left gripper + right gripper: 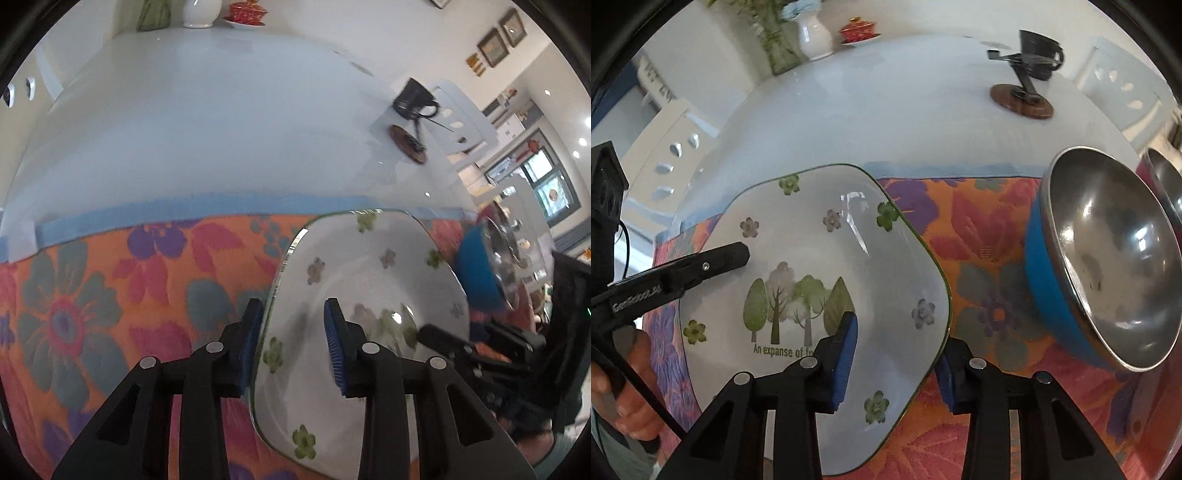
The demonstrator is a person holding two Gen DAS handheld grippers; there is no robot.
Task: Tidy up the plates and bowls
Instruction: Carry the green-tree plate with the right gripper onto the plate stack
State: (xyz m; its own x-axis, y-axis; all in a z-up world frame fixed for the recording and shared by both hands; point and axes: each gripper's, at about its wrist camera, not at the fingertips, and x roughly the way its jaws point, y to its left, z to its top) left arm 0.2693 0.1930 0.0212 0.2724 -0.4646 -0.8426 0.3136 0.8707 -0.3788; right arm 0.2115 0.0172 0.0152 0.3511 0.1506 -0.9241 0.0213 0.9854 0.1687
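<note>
Where the floral cloth (979,236) covers the near part of the white surface (849,110), item one is a square plate (827,258) with rounded corners, printed with trees and small flowers, lying flat close to the near edge.

Right claw (897,363): fingers apart, straddling the plate's near-right rim, one blue pad above the plate face, the other outside the rim and partly hidden beneath it. Not clamped.

Left claw (293,347): fingers apart, straddling the opposite rim of the same plate (369,295), one pad off the plate, one over its face. Its tip appears in the right view as a black finger reaching across the far-left part of the plate.

Governing relation: the plate lies directly ahead of both claws, rim between each pair of pads; neither arm is clearly nearer. Judged next step: closing on the rim, to lift.

Item two: blue bowl (1108,266) with steel lining, tilted on the cloth just right of the plate. A second steel rim (1163,177) is cut off at the right border; kind uncertain.

Far edge: white vase (812,35), red lidded cup (857,31), dark mug (1039,51), stand on a wooden disc (1023,99).

Left view is blurred; contact between pads and plate cannot be told.
</note>
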